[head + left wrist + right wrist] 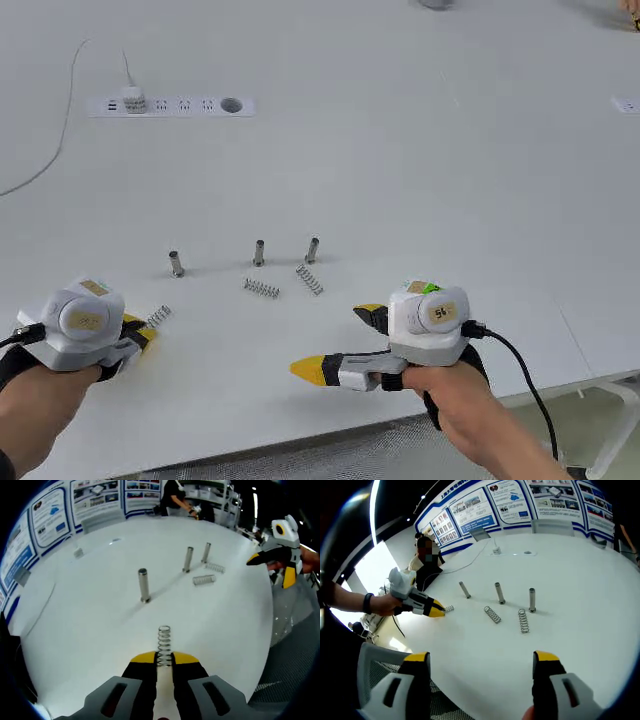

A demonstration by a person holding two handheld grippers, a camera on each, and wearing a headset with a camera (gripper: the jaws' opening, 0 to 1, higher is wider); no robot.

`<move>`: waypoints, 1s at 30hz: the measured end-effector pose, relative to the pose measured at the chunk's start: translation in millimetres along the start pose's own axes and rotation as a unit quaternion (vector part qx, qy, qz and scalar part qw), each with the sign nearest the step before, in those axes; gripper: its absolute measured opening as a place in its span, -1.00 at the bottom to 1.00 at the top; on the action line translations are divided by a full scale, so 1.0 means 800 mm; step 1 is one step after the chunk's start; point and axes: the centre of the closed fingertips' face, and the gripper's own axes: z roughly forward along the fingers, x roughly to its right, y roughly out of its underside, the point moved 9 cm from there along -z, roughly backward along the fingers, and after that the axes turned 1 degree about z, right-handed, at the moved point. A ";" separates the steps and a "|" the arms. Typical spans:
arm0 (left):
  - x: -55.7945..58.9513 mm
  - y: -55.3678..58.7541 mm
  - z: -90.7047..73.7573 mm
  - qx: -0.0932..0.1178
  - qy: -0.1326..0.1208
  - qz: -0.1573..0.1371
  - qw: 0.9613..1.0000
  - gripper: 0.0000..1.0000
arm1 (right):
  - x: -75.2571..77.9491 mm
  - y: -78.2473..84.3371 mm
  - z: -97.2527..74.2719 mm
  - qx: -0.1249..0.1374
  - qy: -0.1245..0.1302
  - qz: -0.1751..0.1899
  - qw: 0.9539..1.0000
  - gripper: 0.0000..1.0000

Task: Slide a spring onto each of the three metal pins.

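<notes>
My left gripper [150,328] and right gripper [335,342] have the same rounded white-grey housings, black jaws tipped in yellow, and a tan numbered sticker [441,313] on top. The right one adds a green patch [428,288]. A black cable [512,362] trails from each. I see a black wristband [367,602] on the left wrist.

The sticker [441,312] on the right gripper [335,341] seems to read 56; wall posters [510,502] are illegible.
</notes>
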 end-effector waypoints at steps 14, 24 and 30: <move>0.018 -0.002 -0.021 0.011 0.012 -0.014 1.000 -0.79 | -0.010 -0.001 0.004 0.006 -0.019 0.003 1.000 0.61; 0.035 -0.016 -0.031 0.026 0.031 0.005 0.999 -0.79 | -0.013 -0.006 0.005 0.015 -0.031 0.009 0.999 0.53; 0.048 -0.033 -0.037 0.036 0.047 0.028 0.998 -0.79 | -0.012 -0.008 0.005 0.021 -0.035 0.017 0.999 0.46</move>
